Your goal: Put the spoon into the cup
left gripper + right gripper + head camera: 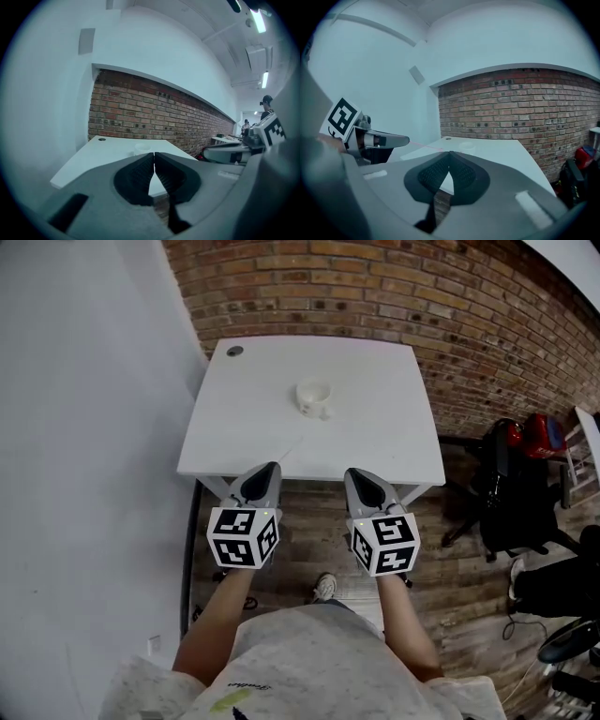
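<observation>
Left hand-held gripper, jaws together, just short of spoon; cup beyond.

I see the head view from high over the person, facing steeply down onto the white table, whose whole top fits in the picture. The left gripper view rides low, just behind its own jaws, which are pressed together, and faces level across the table toward the brick wall. The right gripper view does likewise (each catches the other gripper at its edge). All three share the table, the cup and the wall.
</observation>
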`<control>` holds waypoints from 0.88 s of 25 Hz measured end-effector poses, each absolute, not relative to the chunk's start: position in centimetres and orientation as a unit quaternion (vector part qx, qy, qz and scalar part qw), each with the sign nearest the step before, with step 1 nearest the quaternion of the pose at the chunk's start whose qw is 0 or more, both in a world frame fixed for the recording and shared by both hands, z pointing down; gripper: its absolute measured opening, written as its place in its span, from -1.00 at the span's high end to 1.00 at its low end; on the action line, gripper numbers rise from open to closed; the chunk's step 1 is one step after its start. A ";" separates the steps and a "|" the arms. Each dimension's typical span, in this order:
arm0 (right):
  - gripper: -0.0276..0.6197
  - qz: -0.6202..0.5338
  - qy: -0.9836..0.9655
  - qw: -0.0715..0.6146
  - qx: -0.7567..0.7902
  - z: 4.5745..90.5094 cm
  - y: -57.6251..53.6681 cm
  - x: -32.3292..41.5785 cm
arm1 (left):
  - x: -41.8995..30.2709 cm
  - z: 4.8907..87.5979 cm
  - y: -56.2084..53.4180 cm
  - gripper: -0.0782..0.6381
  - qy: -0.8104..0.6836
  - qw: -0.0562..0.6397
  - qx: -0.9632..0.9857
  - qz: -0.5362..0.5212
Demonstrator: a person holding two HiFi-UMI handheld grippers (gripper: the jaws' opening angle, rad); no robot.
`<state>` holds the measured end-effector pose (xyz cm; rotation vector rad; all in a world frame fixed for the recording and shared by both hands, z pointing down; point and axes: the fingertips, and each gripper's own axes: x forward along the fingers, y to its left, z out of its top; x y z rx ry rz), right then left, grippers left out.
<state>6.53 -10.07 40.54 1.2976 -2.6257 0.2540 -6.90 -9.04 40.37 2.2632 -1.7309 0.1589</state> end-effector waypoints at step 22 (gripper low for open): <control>0.89 0.098 -0.906 0.097 0.401 41.7 -20.6 8.0 | -5.3 41.4 -18.6 0.77 -0.630 0.146 0.759 0.074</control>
